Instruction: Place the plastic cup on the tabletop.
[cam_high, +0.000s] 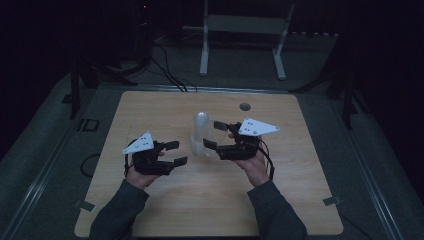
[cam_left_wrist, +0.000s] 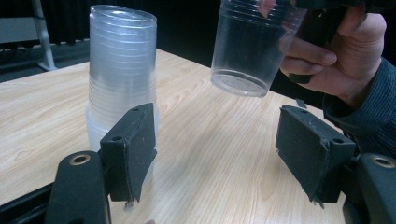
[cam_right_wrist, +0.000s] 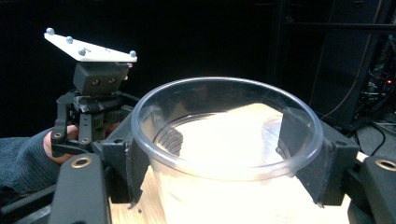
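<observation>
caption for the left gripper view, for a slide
Open left tool faces a stack of clear cups on the table; the right tool's single cup hangs lifted alongside.

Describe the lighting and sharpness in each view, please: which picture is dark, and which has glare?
High view: dim, underexposed; the cup stack looks faint. Left gripper view: evenly lit, the table grain sharp, the near pads slightly soft. Right gripper view: the wood seen through the clear cup is blown out to white, against a black background.
</observation>
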